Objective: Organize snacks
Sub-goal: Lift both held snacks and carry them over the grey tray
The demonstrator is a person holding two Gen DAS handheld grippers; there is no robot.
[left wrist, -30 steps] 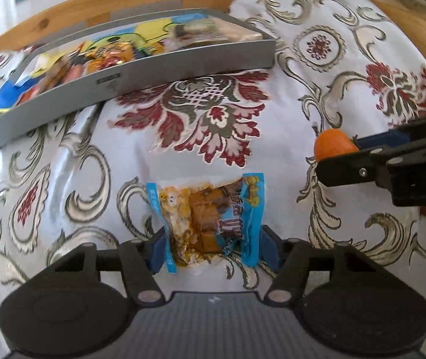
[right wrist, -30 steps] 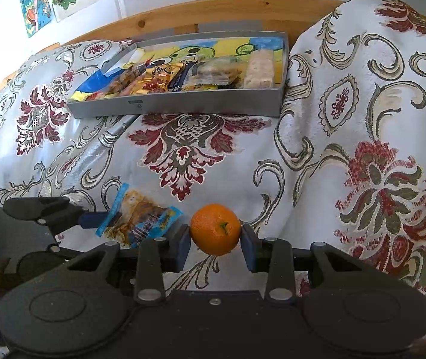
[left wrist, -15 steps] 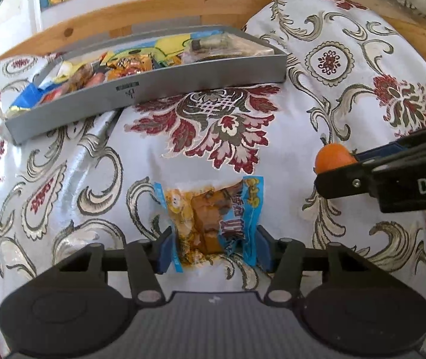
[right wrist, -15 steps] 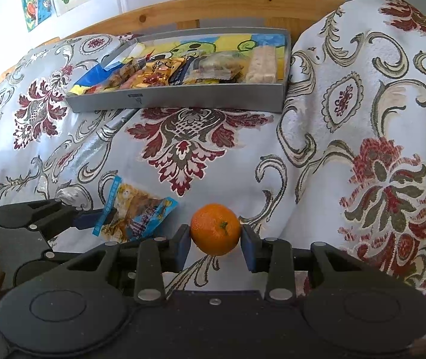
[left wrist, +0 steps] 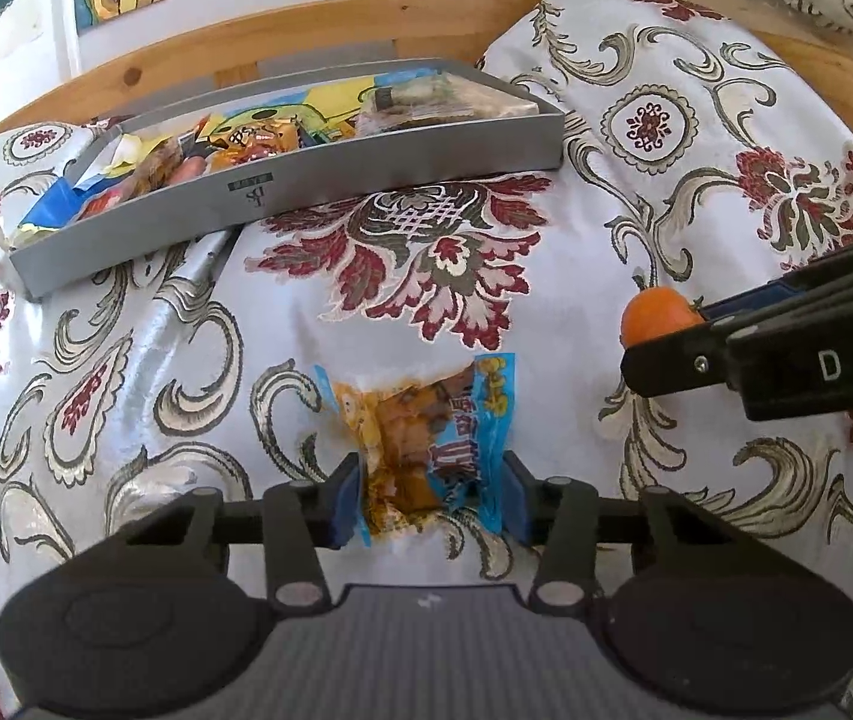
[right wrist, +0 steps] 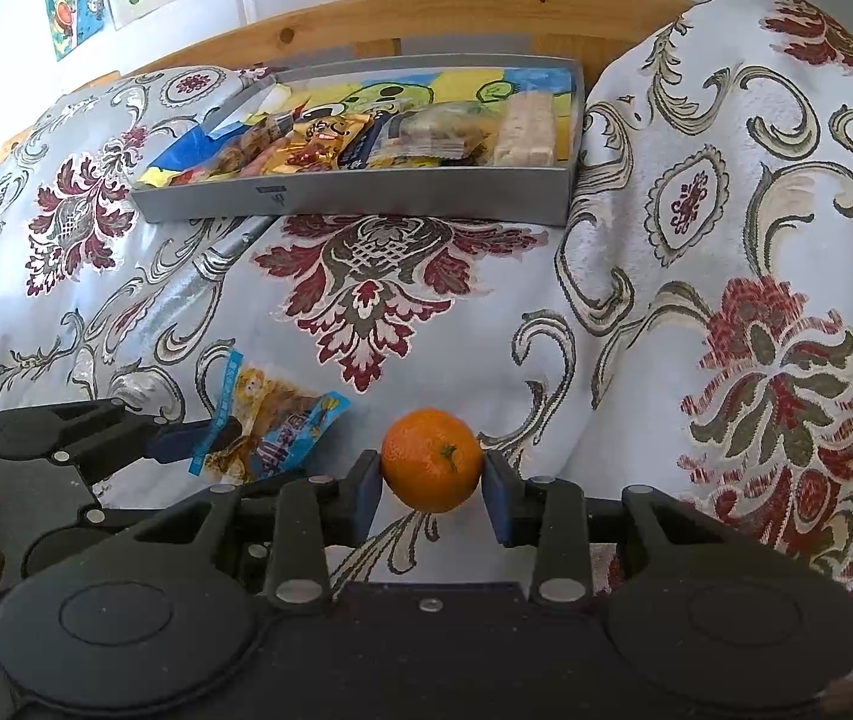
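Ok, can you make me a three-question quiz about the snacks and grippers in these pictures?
1. Where is the grey rectangular snack tray?
A. On the patterned cloth
B. On the floor
C. In a gripper

2. What colour is the small round fruit?
A. Green
B. Orange
C. Purple

3. What is the left hand-held gripper doing?
A. Hanging open
B. Clamping the tray
C. Pinching a blue-and-yellow snack packet

Answers: 1 A, the tray rests on the floral cloth. 2 B, the fruit in the right hand-held gripper is orange. 3 C, the packet sits pinched between its fingers.
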